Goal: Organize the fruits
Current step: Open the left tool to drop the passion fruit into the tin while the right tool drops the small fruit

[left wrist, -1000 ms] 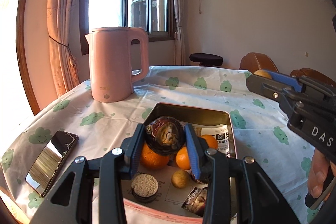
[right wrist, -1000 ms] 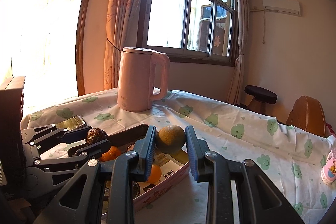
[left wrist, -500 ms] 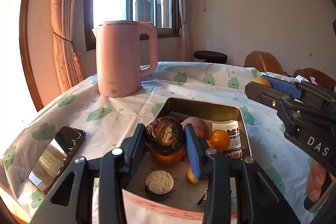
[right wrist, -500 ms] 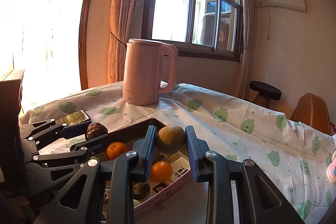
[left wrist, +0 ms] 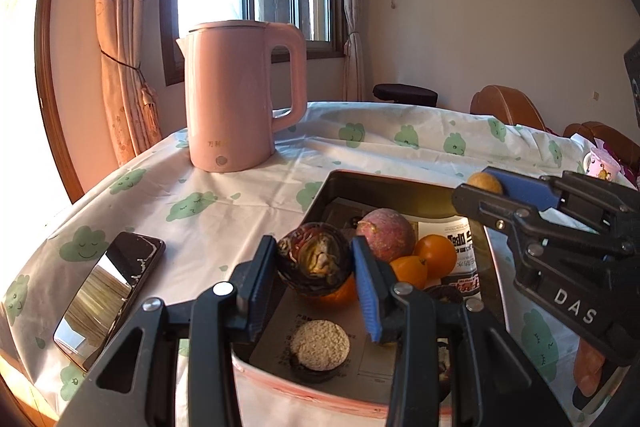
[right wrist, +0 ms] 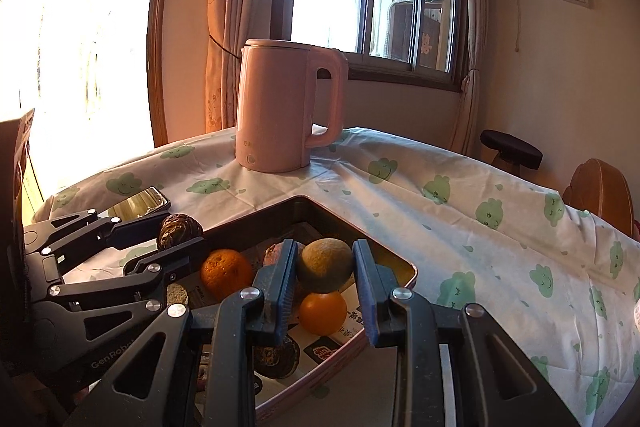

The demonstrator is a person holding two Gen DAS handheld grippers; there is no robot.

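Note:
My left gripper (left wrist: 315,259) is shut on a dark wrinkled passion fruit (left wrist: 314,261), held above the near left part of the metal tray (left wrist: 400,185). My right gripper (right wrist: 324,265) is shut on a small brown-green round fruit (right wrist: 324,264) over the tray's (right wrist: 406,269) far right corner. In the left wrist view the right gripper (left wrist: 482,185) enters from the right with that fruit (left wrist: 484,183) at its tip. The tray holds a reddish passion fruit (left wrist: 386,234), oranges (left wrist: 436,254), a small round biscuit-like piece (left wrist: 319,344) and printed paper. The right wrist view shows oranges (right wrist: 226,273) below my jaws.
A pink kettle (left wrist: 236,95) stands behind the tray on the cloud-patterned cloth (left wrist: 200,203). A phone (left wrist: 106,295) lies left of the tray. A small pink cup (left wrist: 600,167) sits at the far right. Brown chairs (left wrist: 508,107) and a stool (left wrist: 404,93) stand beyond the table.
Both grippers have eased forward and lower over the tray, still holding their fruits. The tray and kettle look nearer and larger than before.

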